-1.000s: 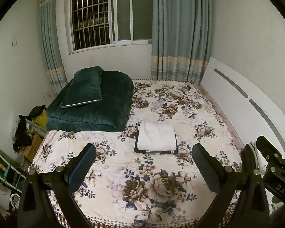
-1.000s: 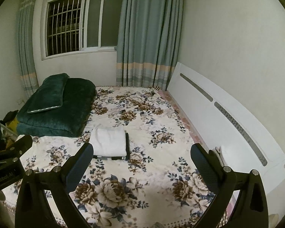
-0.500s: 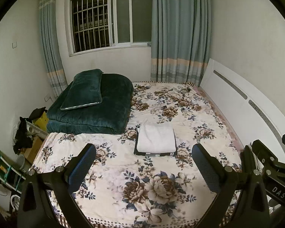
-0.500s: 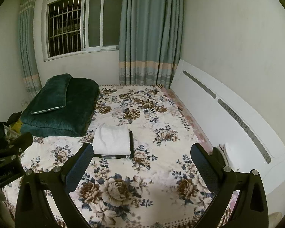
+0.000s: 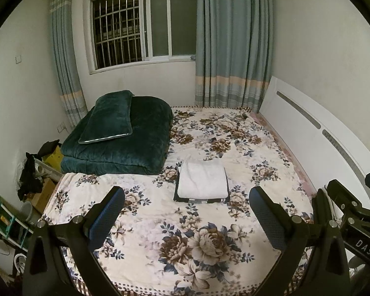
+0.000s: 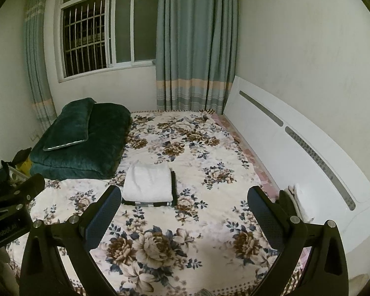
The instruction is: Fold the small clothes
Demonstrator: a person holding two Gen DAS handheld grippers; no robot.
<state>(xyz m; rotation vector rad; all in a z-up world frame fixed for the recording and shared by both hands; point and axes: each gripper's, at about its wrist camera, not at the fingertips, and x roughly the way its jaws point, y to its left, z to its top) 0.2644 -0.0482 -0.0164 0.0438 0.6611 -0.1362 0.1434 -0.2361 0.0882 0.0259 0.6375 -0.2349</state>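
A folded white garment (image 5: pixel 202 179) lies on top of a folded dark garment (image 5: pixel 199 199) in the middle of the floral bedspread (image 5: pixel 192 241). The stack also shows in the right wrist view (image 6: pixel 148 182), with the dark piece (image 6: pixel 173 185) sticking out along its right side. My left gripper (image 5: pixel 186 217) is open and empty, held well back above the bed's near part. My right gripper (image 6: pixel 181 215) is open and empty too, beside the left one and equally far from the stack.
A folded dark green quilt with a pillow (image 5: pixel 120 138) fills the bed's far left. A white headboard (image 5: pixel 315 138) runs along the right side. Boxes, dark clothes and a shelf (image 5: pixel 32 185) stand on the floor at the left. Window and curtains are behind.
Both grippers have drawn back and tilted up a little, so the bed and stack sit lower and smaller in view. The clothes have not moved.
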